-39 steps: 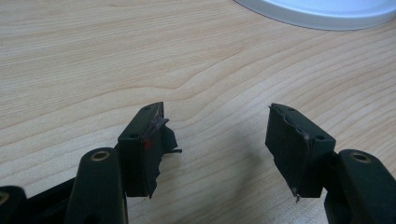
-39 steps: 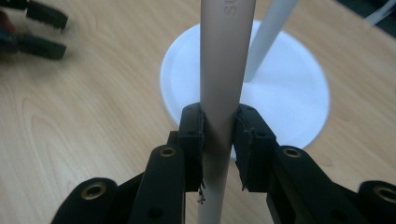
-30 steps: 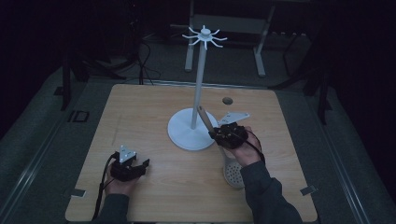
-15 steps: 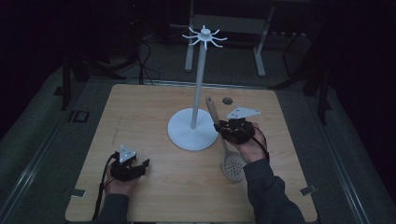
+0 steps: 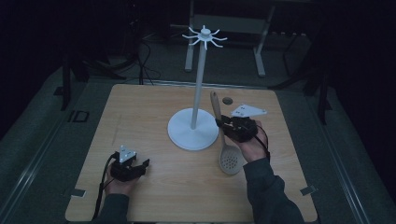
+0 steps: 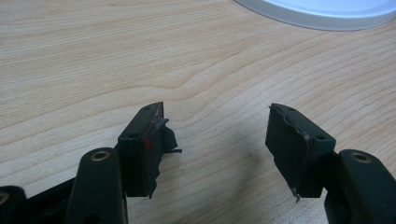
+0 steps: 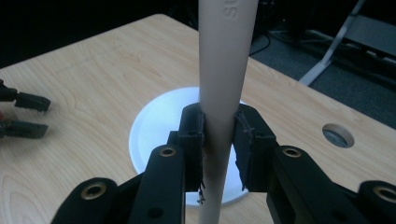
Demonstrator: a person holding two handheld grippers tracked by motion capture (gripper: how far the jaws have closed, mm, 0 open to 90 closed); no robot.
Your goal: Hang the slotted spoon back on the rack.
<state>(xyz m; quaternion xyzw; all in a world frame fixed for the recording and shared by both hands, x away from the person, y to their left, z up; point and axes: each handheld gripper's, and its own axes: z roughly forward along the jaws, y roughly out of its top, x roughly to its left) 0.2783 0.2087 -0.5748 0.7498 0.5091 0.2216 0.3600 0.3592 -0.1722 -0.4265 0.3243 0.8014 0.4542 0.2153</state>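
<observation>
Beige slotted spoon (image 5: 223, 140) sits clamped by its handle in your right gripper (image 5: 223, 125), bowl low over the table (image 5: 140, 116) beside the white stand (image 5: 195, 130) (left gripper (image 5: 142, 164) gapes empty); swinging it could clip the pole; a slack pinch lets it pivot

The high view is dim and underexposed: the wooden surface (image 5: 154, 121) is the one lit patch, and everything around it sinks into near black. The white stand (image 5: 193, 130) is the brightest thing there, with a faint shadow at its base. Detail is soft and grainy.

The left gripper view is bright and evenly lit. The wood grain beside the fingers (image 6: 144, 149) is sharp, and a soft shadow lies between them.

In the right gripper view the spoon handle (image 7: 224, 70) is well lit but slightly blurred up close. The stand's base behind it glares bluish white, and the background beyond the surface falls dark.
</observation>
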